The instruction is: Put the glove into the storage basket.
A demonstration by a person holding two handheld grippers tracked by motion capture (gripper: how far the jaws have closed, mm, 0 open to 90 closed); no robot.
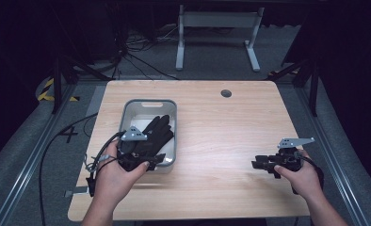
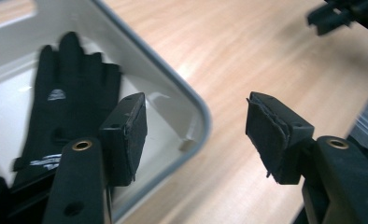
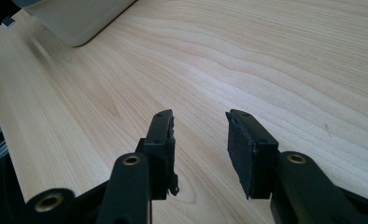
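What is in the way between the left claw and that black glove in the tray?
Nothing visible lies on the black glove. The grey tray holds it, and the tray's near rim runs under the open left gripper, whose jaws straddle that rim. The rim is the only thing between them, so a reach from above looks clear.

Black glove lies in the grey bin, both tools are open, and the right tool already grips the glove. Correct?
Not quite. The right tool grips nothing: the right gripper view shows its jaws apart over bare table. The glove does lie in the bin, and the left tool is open too.
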